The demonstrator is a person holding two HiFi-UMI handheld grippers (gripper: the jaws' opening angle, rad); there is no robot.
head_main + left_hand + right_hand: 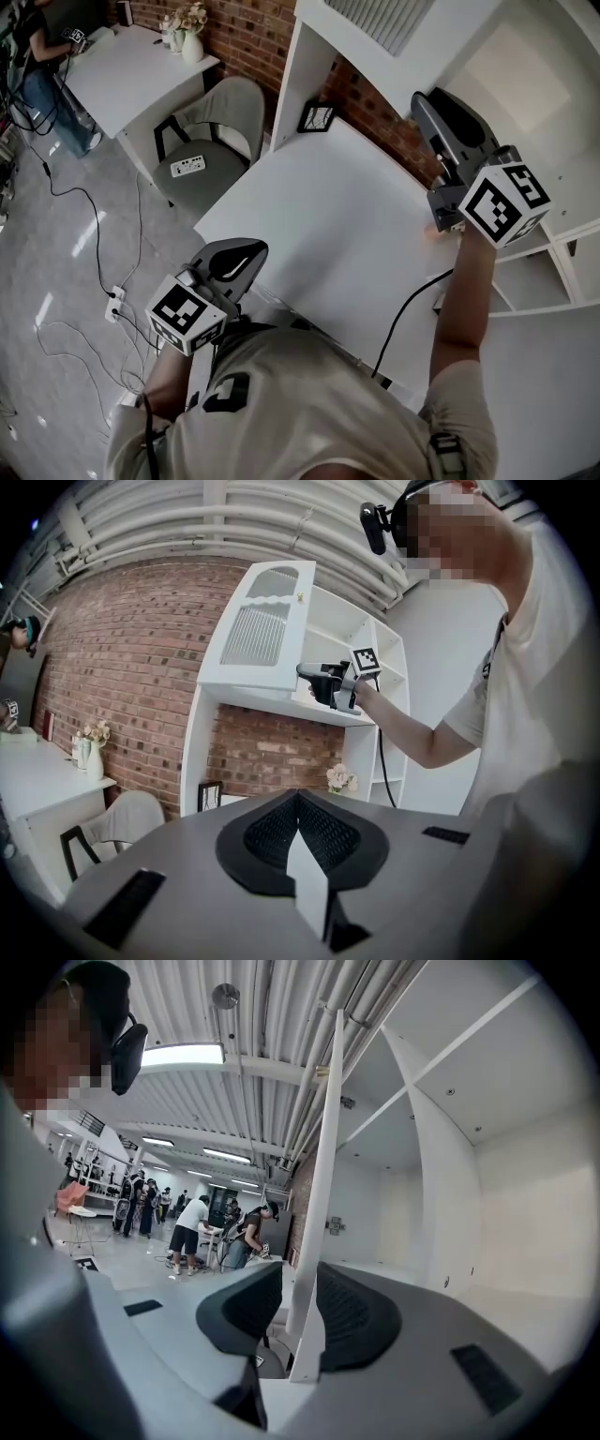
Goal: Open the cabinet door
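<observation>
The white cabinet door [264, 630], with a louvred panel, stands swung out from the white shelf cabinet [375, 658]. My right gripper [314, 679] is raised to the door's lower edge [394, 56] and reaches it from the right [427, 101]. In the right gripper view the door's thin edge [323, 1147] runs upright between the two black pads [361, 1312], and my right gripper [305, 1307] is shut on it. My left gripper [246, 251] hangs low at the table's near left corner, well away from the cabinet. Its jaws [298, 803] are shut with nothing in them.
A white table [328, 216] lies below the cabinet with a small picture frame [317, 117] and flowers [342, 780] at its back. A grey chair [211, 141] stands to its left. Cables [94, 272] trail on the floor. Open shelves [534, 272] sit at right. People [192, 1232] work far off.
</observation>
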